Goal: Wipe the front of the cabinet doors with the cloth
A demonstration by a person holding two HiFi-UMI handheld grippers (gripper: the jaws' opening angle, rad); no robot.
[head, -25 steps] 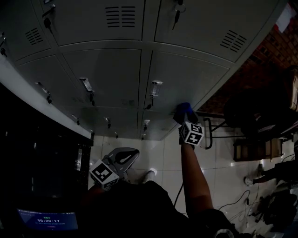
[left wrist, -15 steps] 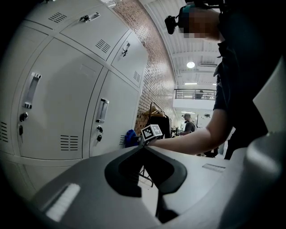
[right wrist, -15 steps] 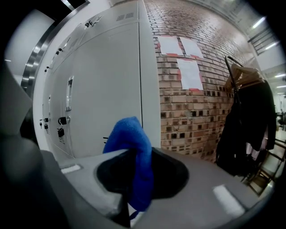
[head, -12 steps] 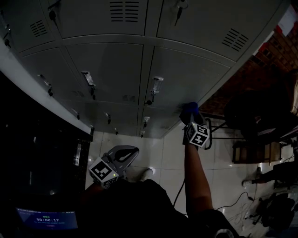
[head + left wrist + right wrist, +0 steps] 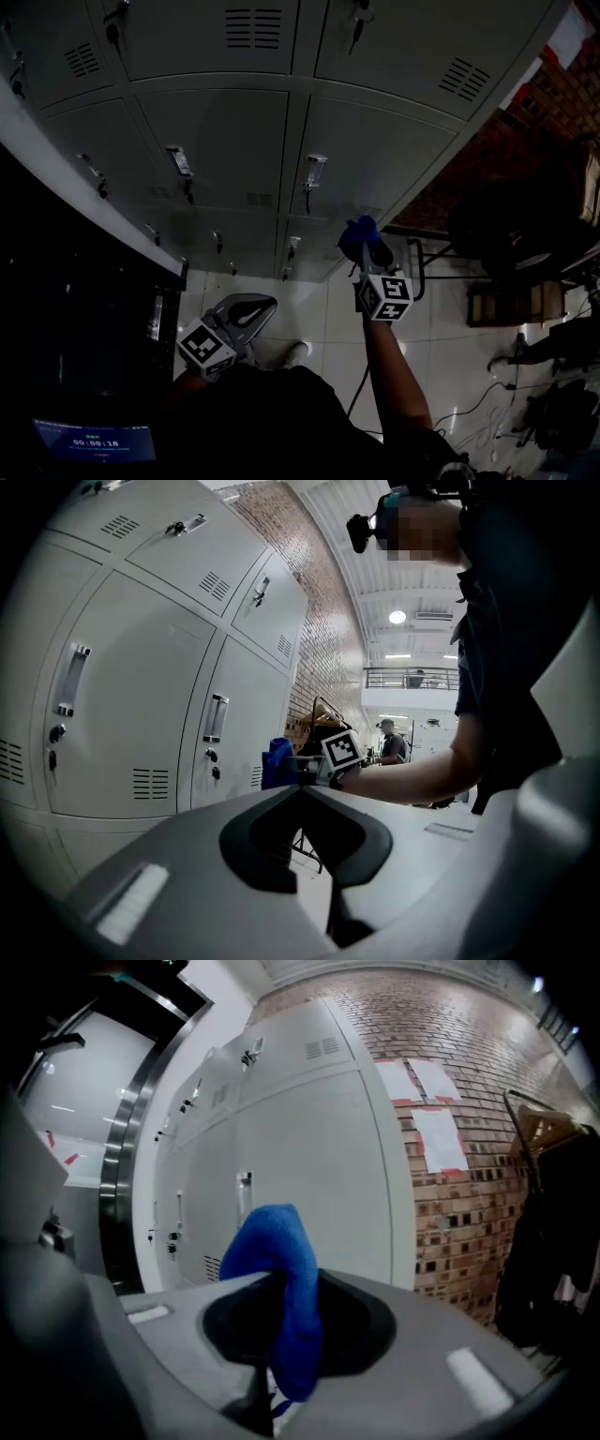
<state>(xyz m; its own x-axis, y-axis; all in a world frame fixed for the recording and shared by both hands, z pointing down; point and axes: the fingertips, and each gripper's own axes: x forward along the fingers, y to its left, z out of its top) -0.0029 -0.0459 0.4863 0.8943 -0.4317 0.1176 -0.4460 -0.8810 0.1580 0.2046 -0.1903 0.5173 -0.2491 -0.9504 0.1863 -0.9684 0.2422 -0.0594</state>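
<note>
Grey metal cabinet doors with handles and vents fill the top of the head view. A blue cloth is pinched in my right gripper, which is shut on it and held up by the lower right door. I cannot tell whether the cloth touches the door. In the right gripper view the cloth folds over the jaws, with the doors beyond. My left gripper hangs low by the person's body, shut and holding nothing. Its own view also shows the cloth beside the doors.
A brick wall adjoins the cabinet on the right. A dark chair and a metal frame stand on the tiled floor beside it. A dark unit with a small screen is at the lower left. Cables trail over the floor at right.
My right gripper has moved a little left and down along the cabinet front with the cloth in it. The left gripper has stayed where it was.
</note>
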